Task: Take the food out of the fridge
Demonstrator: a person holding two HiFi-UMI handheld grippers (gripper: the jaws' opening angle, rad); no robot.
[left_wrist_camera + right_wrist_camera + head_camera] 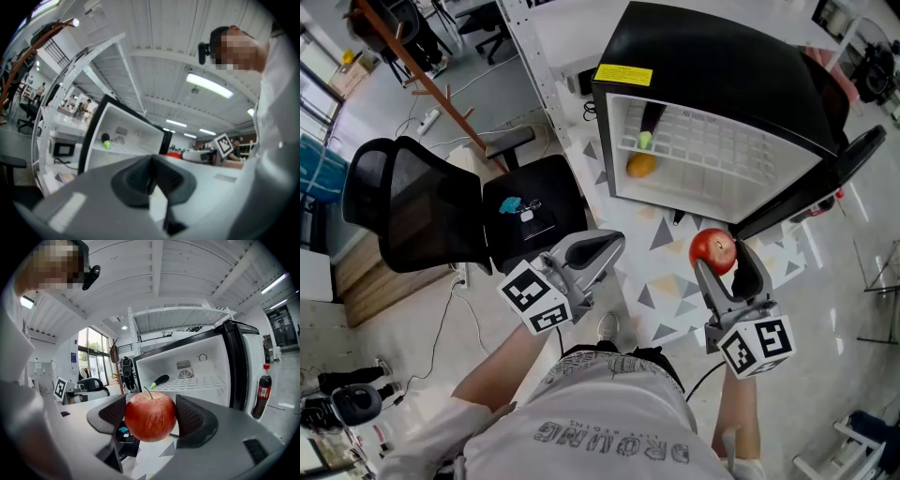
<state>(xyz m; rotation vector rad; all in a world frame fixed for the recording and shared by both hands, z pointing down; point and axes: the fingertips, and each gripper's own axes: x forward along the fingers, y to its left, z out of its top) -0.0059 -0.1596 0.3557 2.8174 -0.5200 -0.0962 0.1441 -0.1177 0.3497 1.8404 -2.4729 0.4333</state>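
Note:
My right gripper is shut on a red apple, held in front of the open fridge. On the fridge's wire shelf lie a dark eggplant with a green tip and an orange fruit. My left gripper is shut with nothing between its jaws, left of the apple and away from the fridge.
The fridge door stands open to the right with a cola bottle in its rack. A black office chair stands left, small items on its seat. A wooden coat stand is further back left.

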